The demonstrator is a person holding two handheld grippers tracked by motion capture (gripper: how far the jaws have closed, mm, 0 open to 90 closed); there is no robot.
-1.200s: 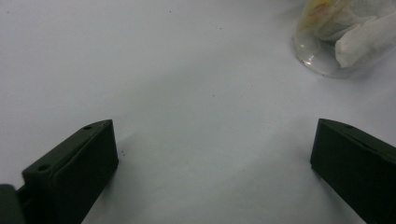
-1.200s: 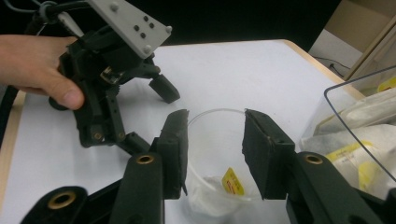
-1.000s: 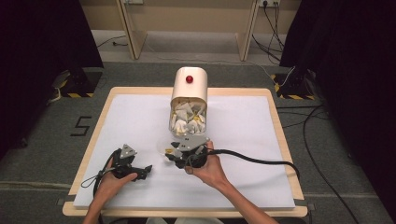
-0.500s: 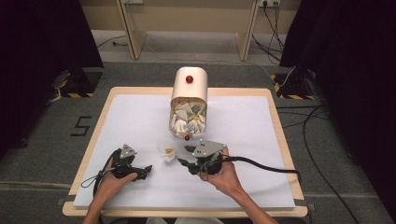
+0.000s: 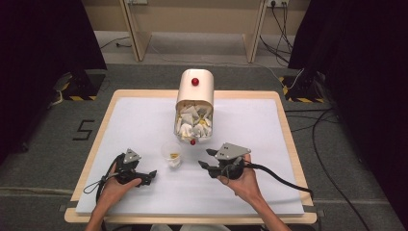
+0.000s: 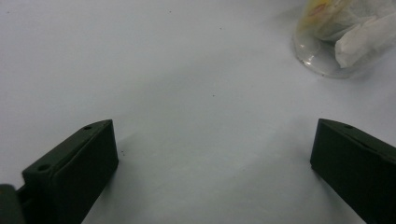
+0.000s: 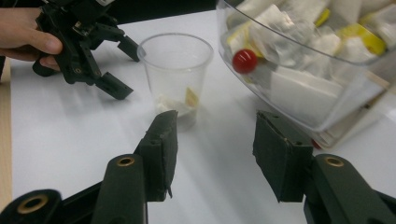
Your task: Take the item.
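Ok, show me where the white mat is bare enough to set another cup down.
Bare: the white mat left of the dispenser, the stretch right of it toward the table edge, and the near strip between both hands. Crowded: the middle, where the plastic cup stands between left gripper and right gripper.

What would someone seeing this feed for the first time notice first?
Probably the cream container lying on its side at the table's far middle, its clear lid bulging with white and yellow sachets and carrying a red knob. Next, the clear plastic cup standing just in front of it with a sachet inside, flanked by the open left gripper and right gripper, both empty.
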